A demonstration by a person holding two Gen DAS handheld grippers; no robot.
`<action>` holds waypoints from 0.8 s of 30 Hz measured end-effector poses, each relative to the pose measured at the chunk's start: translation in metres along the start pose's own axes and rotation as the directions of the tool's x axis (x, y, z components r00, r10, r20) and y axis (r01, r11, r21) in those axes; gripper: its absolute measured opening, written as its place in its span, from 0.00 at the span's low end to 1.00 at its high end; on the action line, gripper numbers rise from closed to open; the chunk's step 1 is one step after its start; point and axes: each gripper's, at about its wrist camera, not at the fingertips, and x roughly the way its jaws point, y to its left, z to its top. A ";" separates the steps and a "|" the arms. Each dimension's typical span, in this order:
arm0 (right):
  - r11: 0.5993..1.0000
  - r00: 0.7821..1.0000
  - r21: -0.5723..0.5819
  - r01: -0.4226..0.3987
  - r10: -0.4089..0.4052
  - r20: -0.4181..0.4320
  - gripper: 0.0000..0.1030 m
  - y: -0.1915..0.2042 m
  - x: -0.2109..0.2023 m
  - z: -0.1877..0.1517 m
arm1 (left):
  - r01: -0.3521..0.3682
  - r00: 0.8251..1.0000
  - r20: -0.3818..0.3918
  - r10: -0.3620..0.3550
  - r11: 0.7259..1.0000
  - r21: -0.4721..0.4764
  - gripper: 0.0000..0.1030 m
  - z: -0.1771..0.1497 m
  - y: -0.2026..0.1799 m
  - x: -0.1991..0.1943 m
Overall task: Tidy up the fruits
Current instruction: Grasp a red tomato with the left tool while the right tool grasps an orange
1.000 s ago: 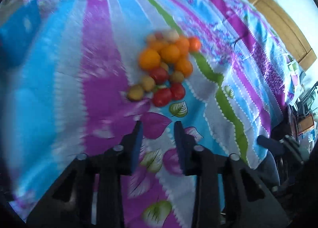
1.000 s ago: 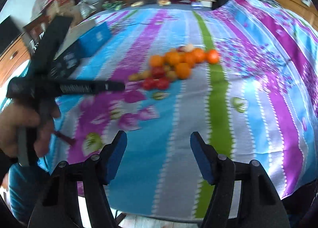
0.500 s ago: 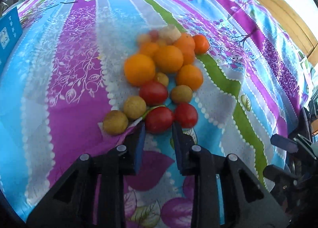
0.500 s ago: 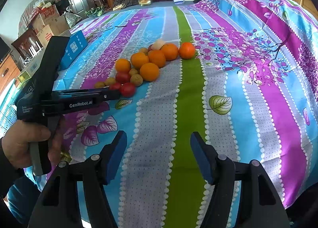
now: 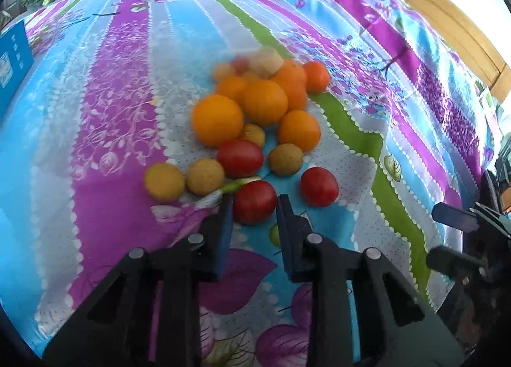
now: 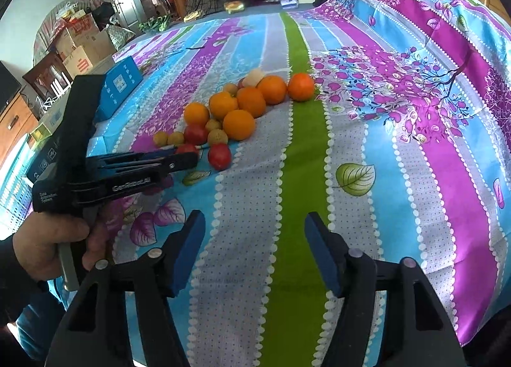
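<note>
Red and round, the nearest tomato [image 5: 254, 201] sits squeezed between the left tongs [image 5: 254, 207], at the near edge of the fruit pile [image 5: 255, 117] on the striped bedspread [image 6: 399, 149]. Well off to the right, the right tongs [image 6: 252, 252] are closing on nothing.

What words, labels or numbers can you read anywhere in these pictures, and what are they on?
"GenRobot.AI": side of the left gripper, blurred but legible.
"Data Acquisition System": small print on its body, barely readable.
Blue box: white symbols, too small to read.
Cardboard boxes: red characters, unreadable.
Nothing readable in the left wrist view.
</note>
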 end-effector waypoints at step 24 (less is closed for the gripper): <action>0.903 0.942 0.281 -0.325 0.336 0.008 0.64 -0.055 0.117 0.116 | 0.041 0.997 0.074 -0.033 0.993 -0.110 0.27 -0.008 0.022 -0.050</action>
